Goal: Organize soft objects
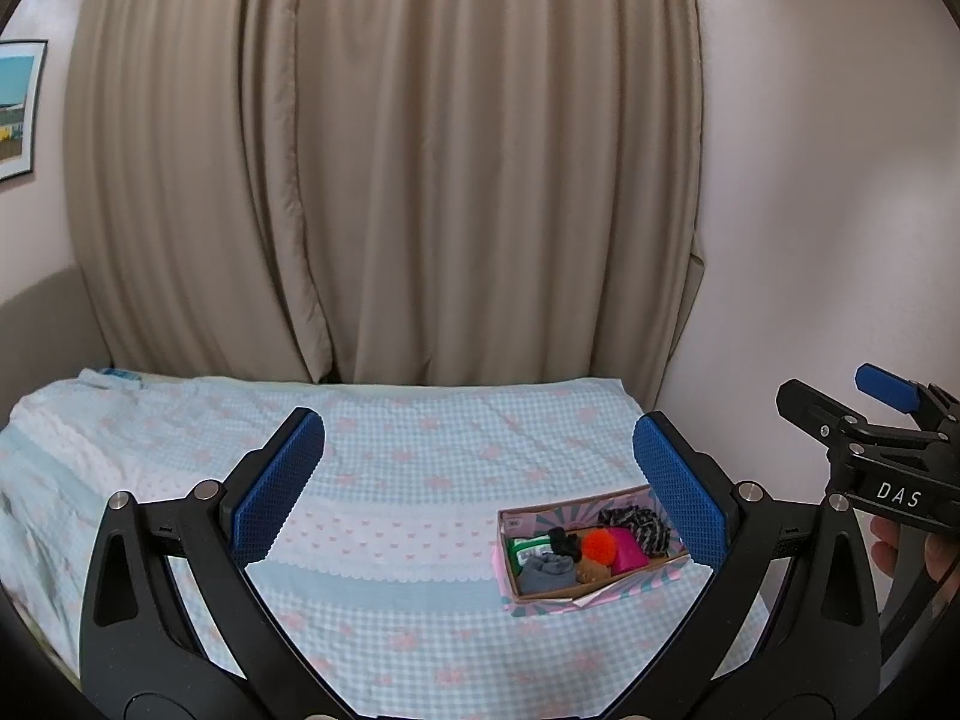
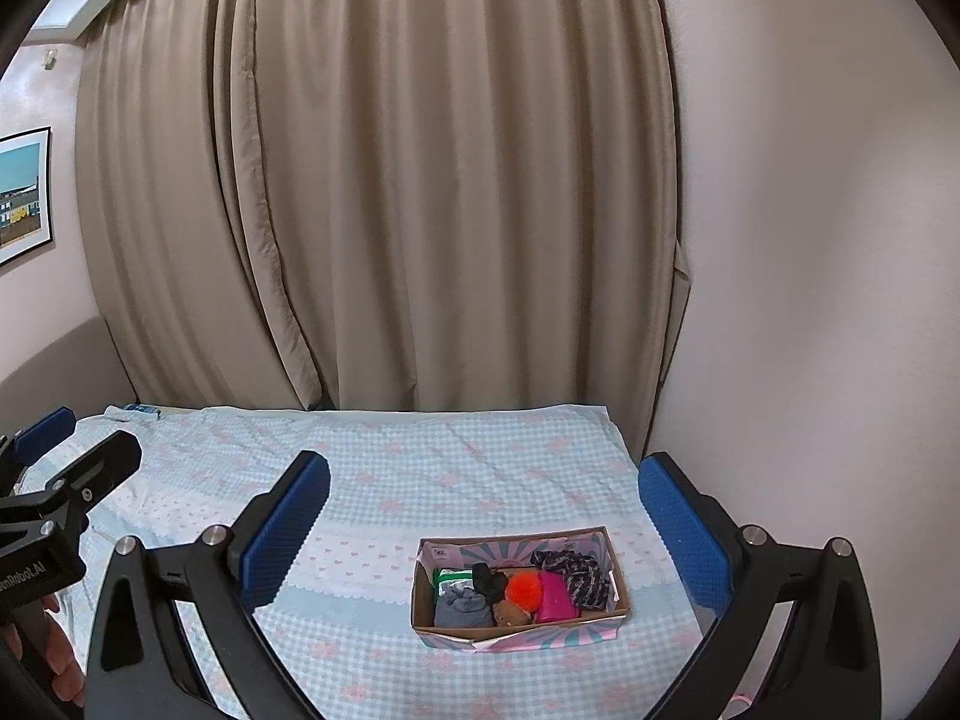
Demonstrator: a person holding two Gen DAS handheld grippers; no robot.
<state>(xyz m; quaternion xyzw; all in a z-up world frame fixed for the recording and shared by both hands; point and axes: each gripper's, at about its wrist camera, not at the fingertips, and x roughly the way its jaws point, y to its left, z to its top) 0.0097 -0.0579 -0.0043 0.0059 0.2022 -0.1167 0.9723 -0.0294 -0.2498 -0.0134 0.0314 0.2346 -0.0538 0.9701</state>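
A shallow cardboard box (image 2: 606, 546) (image 1: 510, 525) lies on the bed toward the right. Inside it sit a grey folded cloth (image 2: 462, 609), a black scrunchie (image 2: 489, 581), an orange pompom (image 2: 523, 587) (image 1: 598, 543), a brown plush piece (image 2: 513, 613), a pink pouch (image 2: 557, 597) and a black patterned fabric (image 2: 576, 573) (image 1: 636, 525). My right gripper (image 2: 483, 525) hangs open above and short of the box, holding nothing. My left gripper (image 1: 477, 489) is open and empty too, with the box low between its fingers toward the right one. The right gripper (image 1: 888, 420) also shows at the edge of the left wrist view.
The bed is covered by a light blue checked spread (image 2: 420, 468) with pink hearts. Beige curtains (image 2: 420, 180) hang behind it, and a pale wall (image 2: 810, 300) runs close along the right side. A framed picture (image 2: 24, 192) hangs at left. A hand (image 2: 60, 660) grips the left tool.
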